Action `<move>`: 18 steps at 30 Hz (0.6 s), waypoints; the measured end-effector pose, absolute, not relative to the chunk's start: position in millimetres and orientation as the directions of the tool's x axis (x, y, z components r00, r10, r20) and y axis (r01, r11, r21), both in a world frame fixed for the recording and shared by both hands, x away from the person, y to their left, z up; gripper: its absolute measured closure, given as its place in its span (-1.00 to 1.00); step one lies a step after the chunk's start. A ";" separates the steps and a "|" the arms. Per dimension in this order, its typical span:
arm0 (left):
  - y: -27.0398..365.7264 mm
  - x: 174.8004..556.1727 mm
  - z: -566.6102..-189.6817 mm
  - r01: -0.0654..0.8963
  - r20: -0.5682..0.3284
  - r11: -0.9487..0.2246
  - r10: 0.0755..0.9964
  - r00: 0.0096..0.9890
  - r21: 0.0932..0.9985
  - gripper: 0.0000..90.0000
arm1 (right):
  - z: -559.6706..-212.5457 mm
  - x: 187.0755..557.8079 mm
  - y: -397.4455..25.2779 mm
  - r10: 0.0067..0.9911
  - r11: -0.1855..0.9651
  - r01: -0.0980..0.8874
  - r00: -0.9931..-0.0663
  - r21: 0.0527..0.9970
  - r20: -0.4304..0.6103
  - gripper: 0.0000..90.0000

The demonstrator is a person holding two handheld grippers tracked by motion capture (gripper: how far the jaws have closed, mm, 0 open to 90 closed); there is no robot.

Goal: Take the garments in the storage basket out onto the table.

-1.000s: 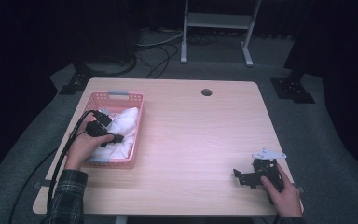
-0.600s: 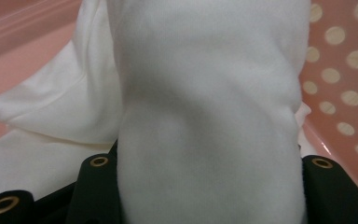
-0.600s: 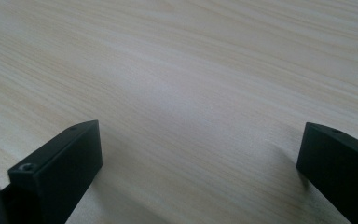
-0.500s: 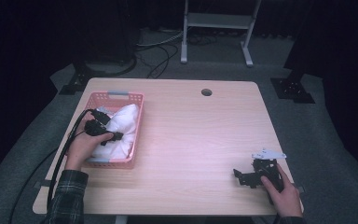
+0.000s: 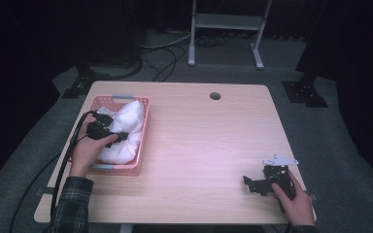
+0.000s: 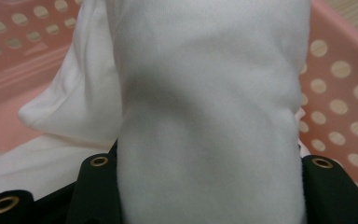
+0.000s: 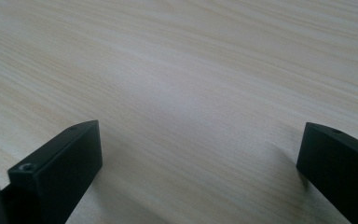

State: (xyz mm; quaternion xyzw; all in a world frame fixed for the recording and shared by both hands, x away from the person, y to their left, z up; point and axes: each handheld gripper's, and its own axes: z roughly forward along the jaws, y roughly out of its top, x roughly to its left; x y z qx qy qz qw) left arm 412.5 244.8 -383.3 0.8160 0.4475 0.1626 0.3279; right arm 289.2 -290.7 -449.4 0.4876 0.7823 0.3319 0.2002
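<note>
In one pink basket [image 5: 141,127]: one white cloth [image 5: 126,131].

White cloth [image 5: 124,131] in pink basket [image 5: 143,127]

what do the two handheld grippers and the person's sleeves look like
Both grippers are black. The left gripper trails a black cable off the table's near-left side, and its jaws carry brass-coloured eyelets. The right gripper has plain, blocky black jaws and a grey three-cornered plate on top. The left sleeve is dark plaid.
</note>
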 end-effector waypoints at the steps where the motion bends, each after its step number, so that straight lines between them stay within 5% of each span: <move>1: 244.7 412.1 -382.0 0.620 -0.028 -0.378 0.840 0.542 0.688 0.01 | -449.4 289.2 -290.7 0.896 0.304 0.630 -0.444 0.714 0.010 -1.00; 18: 244.4 402.8 -358.0 0.490 -0.012 -0.273 0.865 0.502 0.828 0.01 | -449.4 289.2 -290.7 0.896 0.304 0.630 -0.444 0.714 0.011 -1.00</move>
